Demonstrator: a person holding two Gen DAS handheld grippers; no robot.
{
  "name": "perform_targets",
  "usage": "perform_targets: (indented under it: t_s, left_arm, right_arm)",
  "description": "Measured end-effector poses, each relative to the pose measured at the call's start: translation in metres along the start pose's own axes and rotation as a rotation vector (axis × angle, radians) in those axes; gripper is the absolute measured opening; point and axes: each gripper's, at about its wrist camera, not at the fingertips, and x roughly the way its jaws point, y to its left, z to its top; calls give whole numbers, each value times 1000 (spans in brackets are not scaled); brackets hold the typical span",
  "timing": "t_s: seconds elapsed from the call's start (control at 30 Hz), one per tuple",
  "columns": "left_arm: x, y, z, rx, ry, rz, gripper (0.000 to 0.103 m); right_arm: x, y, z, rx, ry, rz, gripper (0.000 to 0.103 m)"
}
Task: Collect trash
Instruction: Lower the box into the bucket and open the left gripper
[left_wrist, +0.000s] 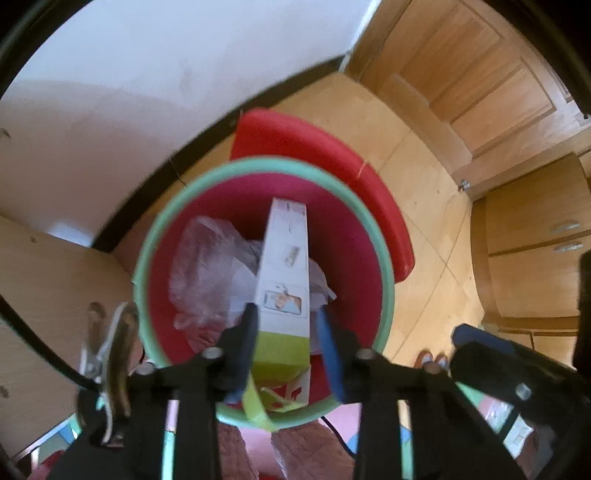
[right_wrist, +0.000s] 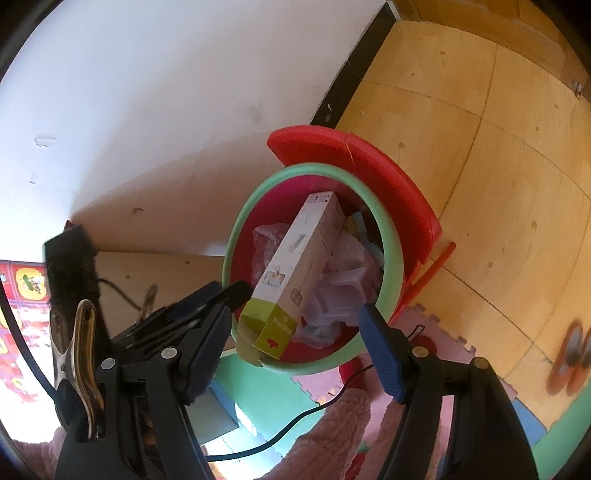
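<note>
Long carton (left_wrist: 282, 266) stood slanted in the green-rimmed bin (left_wrist: 384, 266) atop crumpled plastic, left gripper (left_wrist: 286, 321) spread wide beside its green end, right gripper (right_wrist: 299, 310) wide too; likely light, stiff, best gripped across narrow faces.

Each hand-held gripper (right_wrist: 295, 317) has black arms, blue finger pads (right_wrist: 382, 354), silver screws, and a metal spring clamp (right_wrist: 79, 362).

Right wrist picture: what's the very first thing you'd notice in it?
The long white box with a green end, poking slantwise out of the pink bin, atop crumpled plastic bags. Then the red chair behind the bin. The left tool reaches the box's green end; the right tool hangs open.
</note>
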Motion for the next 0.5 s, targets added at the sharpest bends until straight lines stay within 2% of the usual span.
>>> perform_targets:
  t_s: [0.07, 0.13, 0.27, 0.5]
  left_arm:
    - [14, 1, -1, -2, 12, 18, 23]
    - [18, 0, -1, 11, -17, 53, 23]
    - [37, 5, 4, -12, 18, 62, 23]
    - [71, 5, 7, 27, 73, 130, 23]
  right_arm:
    - [1, -1, -1, 1, 7, -4, 73]
    - [2, -2, -2, 1, 9, -6, 73]
    - [4, -5, -4, -4, 14, -12, 73]
    - [7, -7, -5, 4, 25, -20, 73]
